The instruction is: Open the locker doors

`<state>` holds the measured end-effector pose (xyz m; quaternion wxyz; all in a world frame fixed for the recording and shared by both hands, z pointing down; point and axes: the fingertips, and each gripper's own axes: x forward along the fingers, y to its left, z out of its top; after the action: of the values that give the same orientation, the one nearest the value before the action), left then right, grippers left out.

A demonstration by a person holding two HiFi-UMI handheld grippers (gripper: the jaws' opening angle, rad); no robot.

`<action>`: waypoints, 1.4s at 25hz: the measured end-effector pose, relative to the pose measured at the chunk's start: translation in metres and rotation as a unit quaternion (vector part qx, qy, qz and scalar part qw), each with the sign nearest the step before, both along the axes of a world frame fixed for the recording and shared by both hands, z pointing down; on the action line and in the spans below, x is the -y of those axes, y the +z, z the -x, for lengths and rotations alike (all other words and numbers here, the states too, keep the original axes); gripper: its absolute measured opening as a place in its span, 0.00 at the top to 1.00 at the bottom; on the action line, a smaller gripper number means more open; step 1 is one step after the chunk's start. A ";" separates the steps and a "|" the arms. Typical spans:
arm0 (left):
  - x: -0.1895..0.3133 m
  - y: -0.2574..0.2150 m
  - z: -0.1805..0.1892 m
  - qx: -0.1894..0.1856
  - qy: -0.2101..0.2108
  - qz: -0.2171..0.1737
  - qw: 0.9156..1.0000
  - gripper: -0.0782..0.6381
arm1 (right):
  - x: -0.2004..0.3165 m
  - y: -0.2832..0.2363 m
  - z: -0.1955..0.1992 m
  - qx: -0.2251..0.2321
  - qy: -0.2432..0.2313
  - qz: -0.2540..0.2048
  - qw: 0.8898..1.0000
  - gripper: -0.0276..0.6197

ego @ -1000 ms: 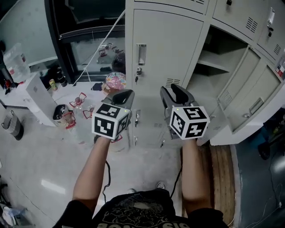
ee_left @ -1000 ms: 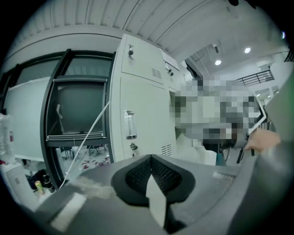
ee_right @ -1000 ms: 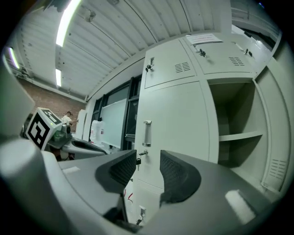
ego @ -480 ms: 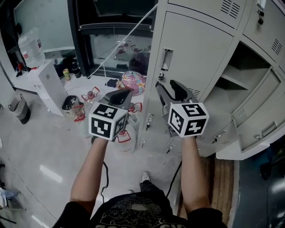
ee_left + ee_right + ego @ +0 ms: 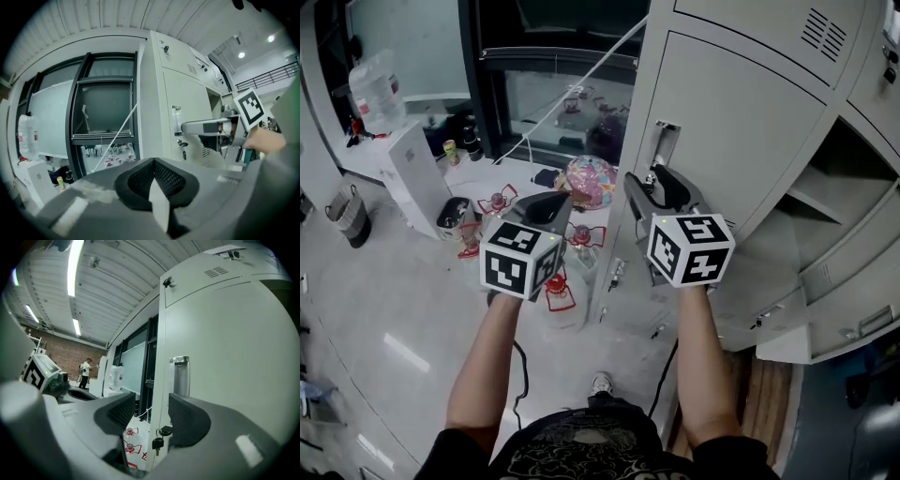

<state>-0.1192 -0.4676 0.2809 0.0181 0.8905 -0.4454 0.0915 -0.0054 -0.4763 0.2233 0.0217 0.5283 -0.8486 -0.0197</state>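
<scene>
Our right gripper (image 5: 151, 412), jaws apart and just opening with nothing between them, faces the closed locker door (image 5: 741, 122), just short of its handle (image 5: 181, 376). We should seat the handle squarely before pulling. Our left gripper (image 5: 153, 183), clenched and empty, hangs left of the handle.

The pale, glossy floor (image 5: 403, 309) carries a white box (image 5: 411, 183) standing upright at the left. A grey pail (image 5: 352, 217) stands apart on its outer side and a dark pot (image 5: 450, 216) just beside its inner side. Clear bottles with red handles (image 5: 559, 291) sit scattered near the foot of the lockers (image 5: 722, 141), and a colourful bundle (image 5: 589, 180) lies behind them. A black cable (image 5: 521, 370) trails across the floor near a shoe (image 5: 600, 382). A wooden strip (image 5: 767, 375) runs along the right.
</scene>
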 end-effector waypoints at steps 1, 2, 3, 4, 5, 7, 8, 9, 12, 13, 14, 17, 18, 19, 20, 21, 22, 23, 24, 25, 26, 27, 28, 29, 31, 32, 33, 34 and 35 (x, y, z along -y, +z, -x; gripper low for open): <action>0.004 0.000 0.000 -0.002 -0.002 -0.001 1.000 0.89 | 0.005 -0.001 0.000 0.001 -0.002 -0.001 1.000 0.63; 0.008 -0.001 0.000 -0.005 -0.002 -0.003 1.000 0.89 | 0.009 -0.001 0.000 0.002 -0.002 -0.003 1.000 0.63; 0.011 -0.002 -0.001 -0.008 -0.001 -0.005 1.000 0.89 | 0.013 -0.002 -0.001 0.002 -0.001 -0.004 1.000 0.62; 0.013 -0.004 -0.002 -0.011 0.001 -0.006 1.000 0.89 | 0.015 -0.003 -0.002 0.002 0.001 -0.007 1.000 0.61; 0.015 -0.005 -0.003 -0.012 0.003 -0.007 1.000 0.89 | 0.017 -0.004 -0.003 0.003 0.003 -0.010 1.000 0.61; 0.020 -0.007 -0.006 -0.016 0.007 -0.008 1.000 0.89 | 0.021 -0.006 -0.003 0.002 0.005 -0.014 1.000 0.60; 0.021 -0.008 -0.008 -0.018 0.010 -0.007 1.000 0.89 | 0.023 -0.007 -0.003 0.001 0.003 -0.014 1.000 0.59; 0.023 -0.009 -0.009 -0.021 0.012 -0.005 1.000 0.89 | 0.025 -0.007 -0.001 0.000 0.001 -0.014 1.000 0.59; 0.027 -0.007 -0.015 -0.016 0.017 -0.001 1.000 0.89 | 0.030 -0.006 0.001 -0.002 -0.003 -0.013 1.000 0.59; 0.028 -0.007 -0.017 -0.015 0.019 0.000 1.000 0.89 | 0.031 -0.006 0.001 -0.002 -0.003 -0.012 1.000 0.59; 0.029 -0.007 -0.017 -0.015 0.019 0.001 1.000 0.89 | 0.032 -0.006 0.002 -0.002 -0.005 -0.011 1.000 0.59; 0.032 -0.007 -0.016 -0.019 0.019 0.003 1.000 0.89 | 0.034 -0.006 0.005 0.003 -0.010 -0.008 1.000 0.59; 0.032 -0.007 -0.015 -0.019 0.019 0.004 1.000 0.89 | 0.035 -0.006 0.006 0.006 -0.010 -0.008 1.000 0.58; 0.033 -0.006 -0.014 -0.020 0.019 0.005 1.000 0.89 | 0.035 -0.007 0.006 0.009 -0.010 -0.008 1.000 0.58; 0.033 -0.006 -0.014 -0.020 0.020 0.006 1.000 0.89 | 0.035 -0.007 0.006 0.012 -0.008 -0.009 1.000 0.58; 0.033 -0.006 -0.013 -0.019 0.021 0.006 1.000 0.89 | 0.035 -0.007 0.006 0.014 -0.007 -0.009 1.000 0.58; 0.032 -0.005 -0.012 -0.018 0.021 0.007 1.000 0.89 | 0.035 -0.007 0.006 0.016 -0.006 -0.009 1.000 0.58; 0.032 -0.004 -0.011 -0.017 0.022 0.007 1.000 0.89 | 0.035 -0.007 0.006 0.018 -0.006 -0.008 1.000 0.58; 0.031 -0.004 -0.011 -0.017 0.024 0.008 1.000 0.89 | 0.035 -0.007 0.006 0.019 -0.005 -0.008 1.000 0.58; 0.029 -0.003 -0.010 -0.017 0.025 0.009 1.000 0.89 | 0.034 -0.007 0.007 0.020 -0.005 -0.007 1.000 0.58; 0.028 -0.003 -0.010 -0.017 0.026 0.009 0.999 0.89 | 0.032 -0.007 0.007 0.021 -0.005 -0.007 1.000 0.58; 0.026 -0.003 -0.009 -0.016 0.028 0.009 0.999 0.89 | 0.030 -0.007 0.008 0.021 -0.004 -0.006 1.000 0.58; 0.025 -0.003 -0.009 -0.015 0.029 0.009 0.999 0.89 | 0.028 -0.007 0.008 0.021 -0.004 -0.006 1.000 0.58; 0.023 -0.004 -0.009 -0.015 0.030 0.009 0.999 0.89 | 0.026 -0.007 0.009 0.022 -0.004 -0.006 1.000 0.58; 0.017 -0.005 -0.008 -0.014 0.034 0.007 0.999 0.89 | 0.020 -0.007 0.010 0.024 -0.004 -0.005 1.000 0.59; 0.014 -0.006 -0.008 -0.013 0.036 0.006 0.999 0.89 | 0.017 -0.007 0.011 0.024 -0.004 -0.005 1.000 0.59; 0.011 -0.006 -0.007 -0.012 0.038 0.005 0.999 0.89 | 0.013 -0.008 0.011 0.024 -0.004 -0.005 1.000 0.59; 0.008 -0.007 -0.006 -0.011 0.040 0.005 0.999 0.89 | 0.010 -0.008 0.012 0.024 -0.002 -0.005 1.000 0.59; 0.004 -0.007 -0.005 -0.010 0.042 0.004 0.999 0.89 | 0.006 -0.008 0.013 0.024 -0.001 -0.005 1.000 0.59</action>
<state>-0.1140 -0.4719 0.2738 0.0223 0.9090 -0.4074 0.0849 -0.0186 -0.4823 0.2153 -0.0014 0.5277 -0.8493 -0.0108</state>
